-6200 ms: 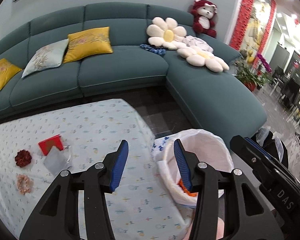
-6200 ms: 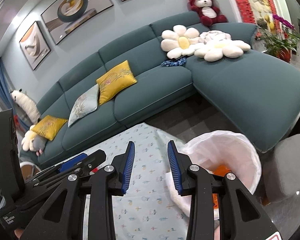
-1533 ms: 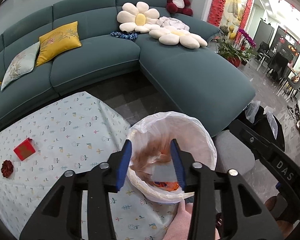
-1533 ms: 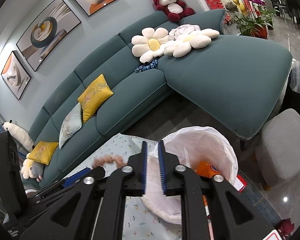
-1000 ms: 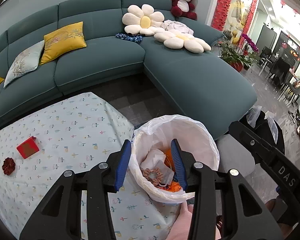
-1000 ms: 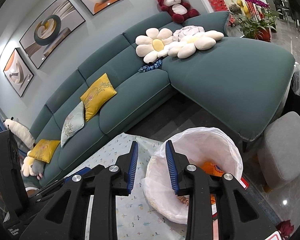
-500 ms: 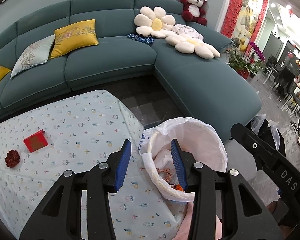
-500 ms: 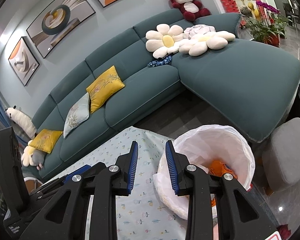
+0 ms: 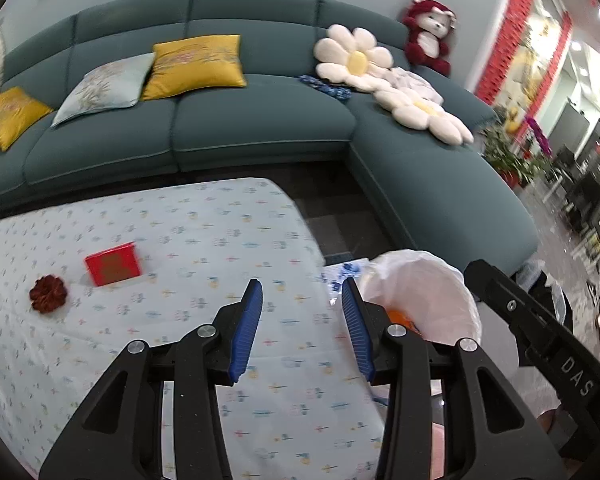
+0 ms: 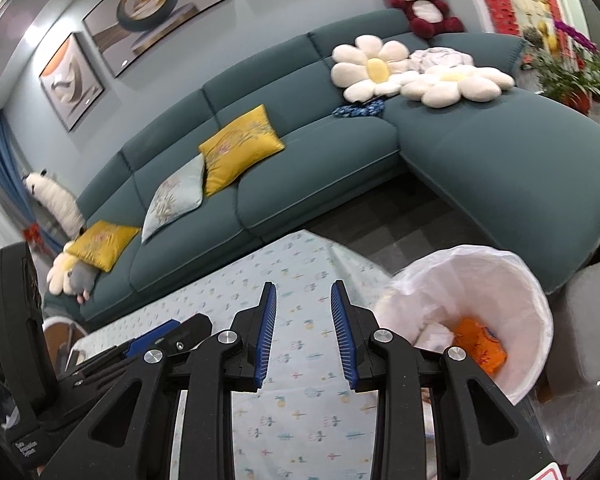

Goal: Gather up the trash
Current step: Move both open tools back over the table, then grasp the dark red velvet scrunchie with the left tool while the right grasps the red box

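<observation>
Left claw [image 9: 302, 294]: hovering above the patterned counter [image 9: 204, 240], blue pads spread apart and gripping nothing. Right claw [image 10: 303, 296]: likewise hanging over the counter's cloth, pads spread, nothing between them. Trash bin [image 10: 500, 280]: standing on the floor just beside the counter's right edge, lined with a white bag; inside it, an orange wrapper [image 10: 478, 344] and crumpled white paper [image 10: 434, 334] are lying against the liner. The same bin [image 9: 432, 284] is showing in the left wrist view, partly hidden behind the left claw's right finger, with a sliver of orange visible inside. Remaining on the counter, well to the left of the left claw: a red box [image 9: 113, 264] and, near it on its left, a dark red scrunchie-like item [image 9: 48, 299], the two apart from each other. Beyond the counter: a teal sectional sofa [image 9: 260, 120] carrying yellow cushions [image 9: 194, 64], a pale cushion [image 9: 104, 88], two daisy-shaped pillows [image 9: 354, 58] and a red plush bear [image 9: 428, 36]. A grey stool [image 10: 592, 320] is sitting just right of the bin. Framed pictures [image 10: 156, 0] are hanging on the wall.
</observation>
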`<state>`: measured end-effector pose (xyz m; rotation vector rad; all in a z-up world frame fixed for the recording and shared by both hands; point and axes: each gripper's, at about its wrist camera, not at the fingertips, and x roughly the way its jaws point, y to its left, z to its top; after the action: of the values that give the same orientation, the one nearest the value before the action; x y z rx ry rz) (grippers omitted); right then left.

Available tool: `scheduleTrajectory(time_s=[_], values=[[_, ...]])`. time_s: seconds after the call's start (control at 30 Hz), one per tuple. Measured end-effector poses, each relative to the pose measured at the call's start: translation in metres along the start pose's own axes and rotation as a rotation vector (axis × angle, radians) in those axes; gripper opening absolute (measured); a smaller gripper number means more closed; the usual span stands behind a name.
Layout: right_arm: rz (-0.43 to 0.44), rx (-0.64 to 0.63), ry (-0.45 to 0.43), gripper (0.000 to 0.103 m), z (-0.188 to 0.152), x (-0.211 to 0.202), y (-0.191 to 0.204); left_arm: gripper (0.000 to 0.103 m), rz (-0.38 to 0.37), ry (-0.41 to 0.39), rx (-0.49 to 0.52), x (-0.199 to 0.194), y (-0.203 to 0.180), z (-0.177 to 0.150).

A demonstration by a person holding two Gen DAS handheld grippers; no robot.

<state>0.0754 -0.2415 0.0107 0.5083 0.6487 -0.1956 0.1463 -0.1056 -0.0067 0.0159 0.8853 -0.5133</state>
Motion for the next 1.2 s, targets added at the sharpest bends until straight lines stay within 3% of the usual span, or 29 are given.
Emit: scheduleTrajectory(time_s=[0.23,0.47,0.57,0.63,0.73,0.93,1.2], values=[[0.044,-0.097,0.062,0.03,-0.014,0.026,0.058,0.039,0.059,-0.008,-0.085,-0.01,0.066,-0.007],[0.079,-0.162,0.119,0.038,-0.031,0.055,0.112,0.039,0.147,-0.004,-0.161,-0.018,0.142,-0.018],[0.094,-0.185,0.147,0.047,-0.042,0.071,0.134,0.04,0.193,0.004,-0.193,-0.02,0.178,-0.024],[0.107,-0.203,0.17,0.05,-0.049,0.082,0.15,0.047,0.221,0.014,-0.215,-0.021,0.201,-0.029],[0.119,-0.234,0.207,0.05,-0.061,0.103,0.172,0.049,0.263,0.025,-0.261,-0.021,0.238,-0.036],[0.127,-0.247,0.284,0.051,-0.078,0.154,0.203,0.053,0.313,0.058,-0.369,-0.006,0.311,-0.041],[0.108,-0.204,0.361,0.055,-0.086,0.226,0.223,0.06,0.33,0.128,-0.453,0.038,0.374,-0.034]])
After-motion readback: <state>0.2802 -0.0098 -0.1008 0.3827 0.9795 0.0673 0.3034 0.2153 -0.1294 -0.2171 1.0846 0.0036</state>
